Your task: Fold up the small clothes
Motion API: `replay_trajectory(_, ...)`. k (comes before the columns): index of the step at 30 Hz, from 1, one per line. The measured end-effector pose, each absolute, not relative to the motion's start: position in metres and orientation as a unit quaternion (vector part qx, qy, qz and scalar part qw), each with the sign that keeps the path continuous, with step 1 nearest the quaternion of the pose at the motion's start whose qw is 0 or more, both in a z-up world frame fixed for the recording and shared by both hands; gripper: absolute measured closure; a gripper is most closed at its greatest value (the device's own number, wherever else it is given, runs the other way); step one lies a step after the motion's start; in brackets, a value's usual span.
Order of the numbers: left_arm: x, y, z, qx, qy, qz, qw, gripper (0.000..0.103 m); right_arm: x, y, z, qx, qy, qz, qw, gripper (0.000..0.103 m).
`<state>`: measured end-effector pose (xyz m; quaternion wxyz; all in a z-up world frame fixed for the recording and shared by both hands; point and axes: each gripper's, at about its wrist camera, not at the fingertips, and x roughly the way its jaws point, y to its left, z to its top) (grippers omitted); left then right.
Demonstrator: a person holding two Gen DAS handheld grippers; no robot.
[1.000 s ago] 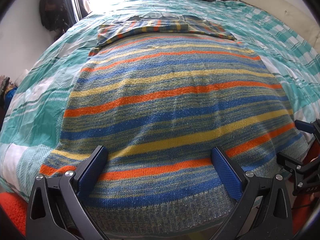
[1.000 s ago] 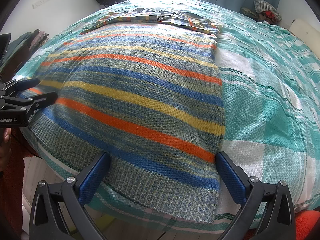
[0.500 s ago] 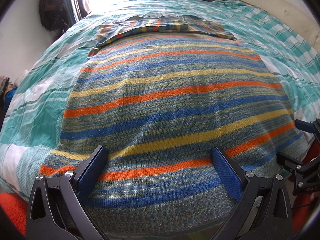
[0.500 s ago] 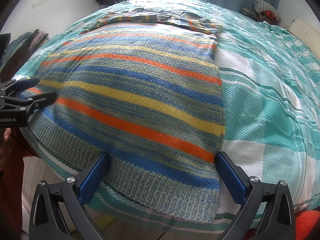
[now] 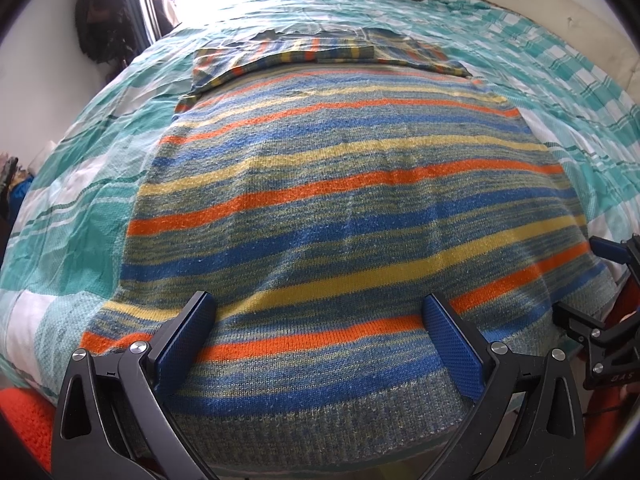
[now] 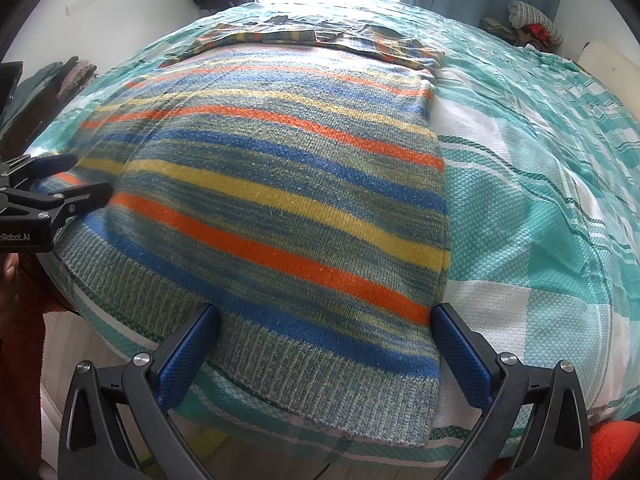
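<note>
Tools, left tool (image 5: 320, 334) and right tool (image 6: 326, 344), gape wide above the sweater (image 5: 340, 216) hem, gripping nothing.

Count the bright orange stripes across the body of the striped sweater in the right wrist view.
4 on the striped sweater: one nearest the ribbed hem, one mid-body, and two thinner ones towards the folded sleeves. The sleeves' own stripes are not counted.

We see the bed (image 5: 72, 216) in its teal-and-white checked cover, the striped sweater (image 5: 340, 216) spread flat ahead of our grippers.
</note>
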<state>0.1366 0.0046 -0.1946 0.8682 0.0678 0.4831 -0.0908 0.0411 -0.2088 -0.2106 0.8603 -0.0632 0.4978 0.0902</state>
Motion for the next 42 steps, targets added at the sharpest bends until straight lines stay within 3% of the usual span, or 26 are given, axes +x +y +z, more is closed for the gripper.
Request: replay_trajectory(42, 0.1359, 0.0049, -0.1947, 0.070, 0.480, -0.087, 0.870, 0.000, 0.0393, -0.2106, -0.2099, -0.062, 0.494, 0.091, 0.862, 0.000)
